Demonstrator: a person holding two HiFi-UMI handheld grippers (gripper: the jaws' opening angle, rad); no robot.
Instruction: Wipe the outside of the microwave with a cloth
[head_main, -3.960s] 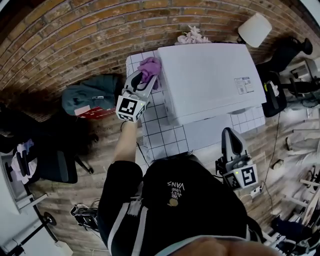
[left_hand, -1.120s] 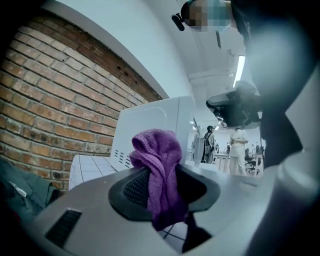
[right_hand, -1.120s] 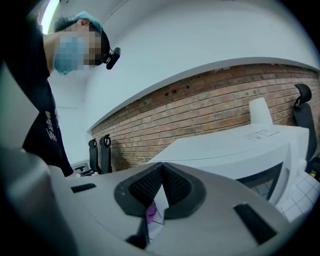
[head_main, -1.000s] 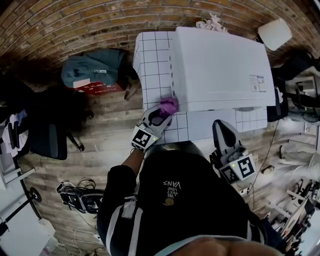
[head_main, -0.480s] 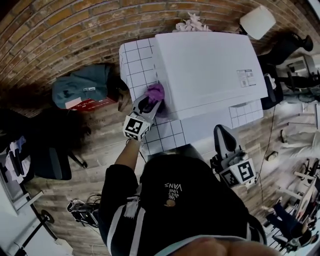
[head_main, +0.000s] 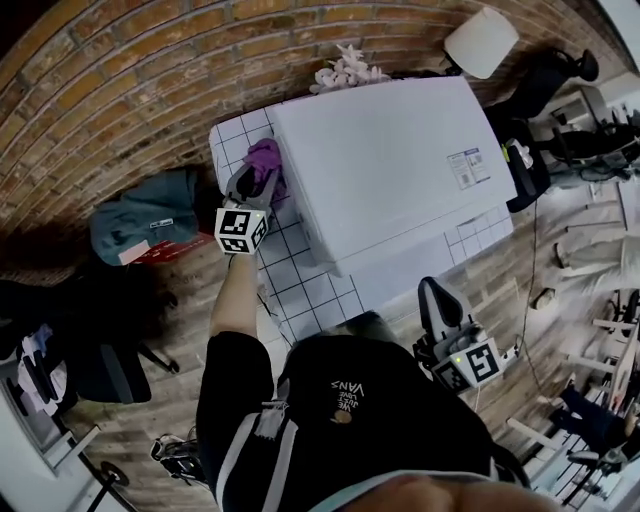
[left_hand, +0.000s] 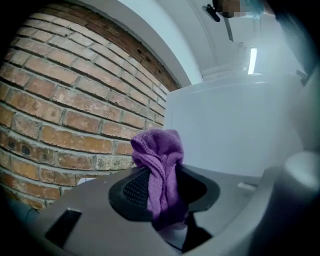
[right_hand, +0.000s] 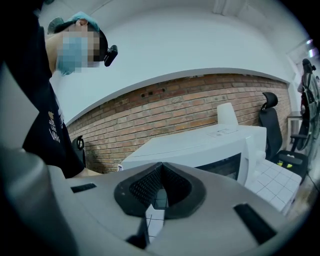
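The white microwave (head_main: 385, 165) sits on a white tiled table (head_main: 300, 290) against the brick wall. My left gripper (head_main: 258, 178) is shut on a purple cloth (head_main: 265, 160) and holds it against the microwave's left side, near the back. In the left gripper view the purple cloth (left_hand: 161, 165) hangs bunched between the jaws, with the microwave's white wall (left_hand: 235, 130) just ahead. My right gripper (head_main: 437, 300) hangs shut and empty near the table's front right, away from the microwave (right_hand: 200, 147).
A brick wall (head_main: 150, 80) runs behind the table. A white lamp shade (head_main: 481, 42) and pale flowers (head_main: 345, 70) stand behind the microwave. A dark bag (head_main: 140, 230) lies on the floor left of the table. Office chairs (head_main: 545, 70) stand to the right.
My left gripper has carried the purple cloth along the microwave's left side from the front corner toward the back. The right gripper has kept its place by the table's front.
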